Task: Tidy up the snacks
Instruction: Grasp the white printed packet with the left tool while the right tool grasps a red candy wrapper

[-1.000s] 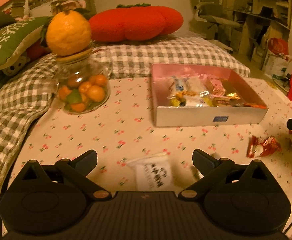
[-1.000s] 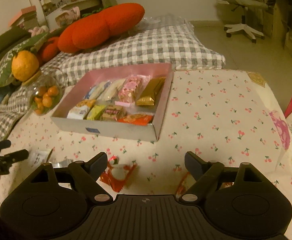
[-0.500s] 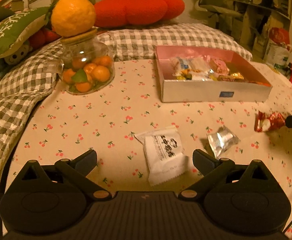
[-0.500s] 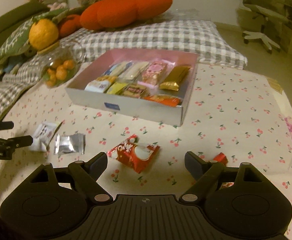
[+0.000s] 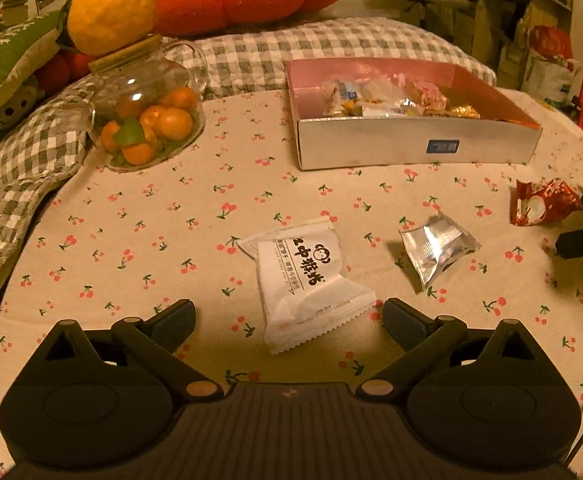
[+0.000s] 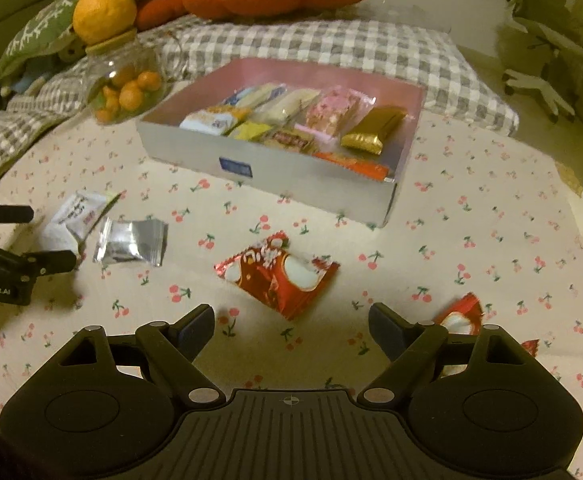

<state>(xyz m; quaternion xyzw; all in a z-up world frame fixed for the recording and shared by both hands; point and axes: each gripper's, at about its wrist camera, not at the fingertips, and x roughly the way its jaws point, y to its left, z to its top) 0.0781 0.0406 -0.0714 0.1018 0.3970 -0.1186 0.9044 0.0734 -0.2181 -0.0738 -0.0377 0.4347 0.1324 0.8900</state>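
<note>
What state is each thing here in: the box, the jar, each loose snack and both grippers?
Box: open, part filled with snacks.
Jar: lidded, holding small oranges, big orange on top.
White packet: sealed, lying loose.
Silver packet: sealed, lying loose.
Red packet: sealed, lying loose.
Left gripper: open, empty.
Right gripper: open, empty.

cloth point(image 5: 131, 216): cream, small red cherry print
box point(image 6: 291, 168): silver outside, pink inside
pack ahead of left claw point(image 5: 311, 276): white, black print
foil pack point(image 5: 435, 246): silver
pack ahead of right claw point(image 6: 279, 276): red, white patches
blanket point(image 5: 331, 52): grey-white check
</note>
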